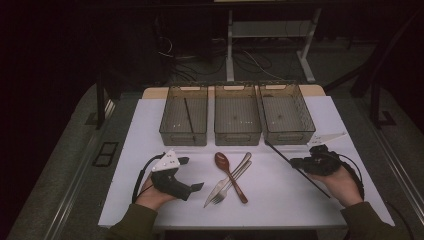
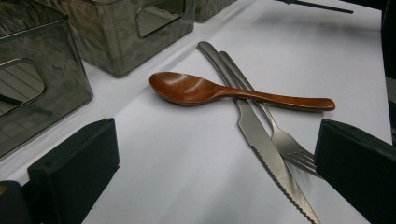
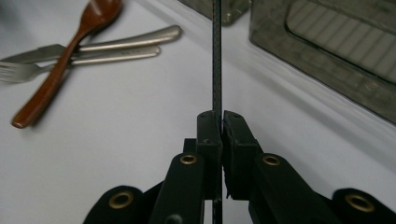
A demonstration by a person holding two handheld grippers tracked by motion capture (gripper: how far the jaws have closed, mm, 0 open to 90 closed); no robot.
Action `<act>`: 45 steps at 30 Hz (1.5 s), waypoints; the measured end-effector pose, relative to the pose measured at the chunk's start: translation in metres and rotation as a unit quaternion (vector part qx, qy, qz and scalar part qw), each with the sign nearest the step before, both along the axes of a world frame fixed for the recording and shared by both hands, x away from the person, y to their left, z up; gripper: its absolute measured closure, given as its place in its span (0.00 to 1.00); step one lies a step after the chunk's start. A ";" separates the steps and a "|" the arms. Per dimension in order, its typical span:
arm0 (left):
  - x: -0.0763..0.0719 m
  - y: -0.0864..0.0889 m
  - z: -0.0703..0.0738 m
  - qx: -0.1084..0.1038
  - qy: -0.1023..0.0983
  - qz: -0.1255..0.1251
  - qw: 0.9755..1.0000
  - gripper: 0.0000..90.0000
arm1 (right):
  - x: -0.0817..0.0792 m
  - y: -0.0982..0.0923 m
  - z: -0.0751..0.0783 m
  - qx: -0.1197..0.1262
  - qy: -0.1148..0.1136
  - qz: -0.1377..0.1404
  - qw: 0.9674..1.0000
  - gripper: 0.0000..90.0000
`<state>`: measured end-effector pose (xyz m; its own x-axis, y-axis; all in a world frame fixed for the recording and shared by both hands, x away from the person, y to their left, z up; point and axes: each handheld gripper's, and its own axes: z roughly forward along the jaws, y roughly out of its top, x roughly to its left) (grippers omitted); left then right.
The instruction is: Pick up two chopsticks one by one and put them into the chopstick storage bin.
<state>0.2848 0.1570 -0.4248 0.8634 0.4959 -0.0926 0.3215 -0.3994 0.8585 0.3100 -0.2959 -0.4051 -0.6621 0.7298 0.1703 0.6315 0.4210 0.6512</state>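
My right gripper (image 1: 298, 163) is shut on a thin black chopstick (image 1: 280, 154), which slants a little above the white table (image 1: 280, 200). In the right gripper view the stick (image 3: 216, 56) runs straight up from between the closed pads (image 3: 210, 122). Resting at the table's left, my left gripper (image 1: 191, 174) stands open with nothing between its jaws. Ahead of it lie a brown wooden spoon (image 2: 196, 88), a steel knife (image 2: 261, 144) and a steel fork (image 2: 282, 140), crossed in a small pile at the table's middle (image 1: 230, 177).
Three translucent grey bins stand in a row at the back: left (image 1: 184, 120), middle (image 1: 237, 117), right (image 1: 287, 116). In the left bin lies another black chopstick (image 1: 188, 115). Past the table's far edge, cables and desk legs (image 1: 230, 45) are on the floor.
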 end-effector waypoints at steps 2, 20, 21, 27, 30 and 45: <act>0.000 0.000 0.000 -0.001 0.000 0.000 1.000 0.00 | 0.001 0.004 0.004 -0.001 -0.001 0.003 1.000 0.95; -0.001 -0.001 0.000 -0.003 0.000 0.000 1.000 0.00 | 0.027 0.049 0.041 0.025 -0.032 0.036 0.999 0.95; -0.001 -0.001 0.000 -0.003 0.000 0.000 1.000 0.00 | 0.029 0.052 0.043 0.026 -0.032 0.038 0.998 0.95; -0.001 -0.001 0.000 -0.003 0.001 -0.003 1.000 0.00 | 0.046 0.075 0.053 0.028 -0.037 0.048 0.998 0.95; -0.001 -0.001 0.001 -0.004 0.000 -0.003 1.000 0.00 | 0.055 0.088 0.058 0.025 -0.036 0.051 0.998 0.95; -0.001 0.000 0.001 -0.008 0.002 -0.005 1.000 0.00 | 0.106 0.157 0.081 -0.015 -0.025 0.069 0.997 0.95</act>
<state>0.2840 0.1568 -0.4235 0.8677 0.4863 -0.1035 0.3212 -0.3894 0.8632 0.4158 -0.1385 -0.3238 -0.7634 0.6361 0.1128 0.5330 0.5215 0.6663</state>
